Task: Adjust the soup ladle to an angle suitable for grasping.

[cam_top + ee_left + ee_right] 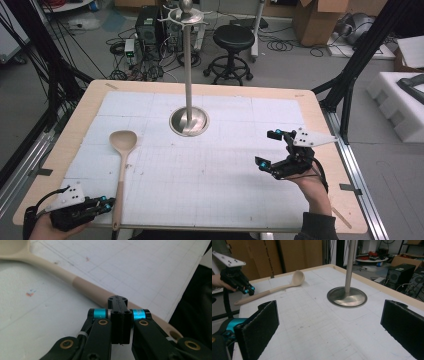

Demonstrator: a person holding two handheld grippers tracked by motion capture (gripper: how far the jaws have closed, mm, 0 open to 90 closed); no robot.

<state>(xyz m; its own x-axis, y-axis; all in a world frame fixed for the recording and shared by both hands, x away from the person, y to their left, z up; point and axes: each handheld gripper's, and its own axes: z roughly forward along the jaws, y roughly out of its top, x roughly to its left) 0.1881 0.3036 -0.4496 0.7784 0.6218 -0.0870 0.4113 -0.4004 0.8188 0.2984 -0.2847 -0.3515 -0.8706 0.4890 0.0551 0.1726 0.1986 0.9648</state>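
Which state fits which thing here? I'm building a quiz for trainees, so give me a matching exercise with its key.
Things:
1. left claw
2. right claw
3. wooden ladle
4. metal stand

States:
A. upright at the far middle of the mat
B. jaws wide apart, nothing between them
C. lying flat, bowl away from the person
D. jaws shut, just above the handle

Pairs: 1-D, 2-B, 3-C, 4-A
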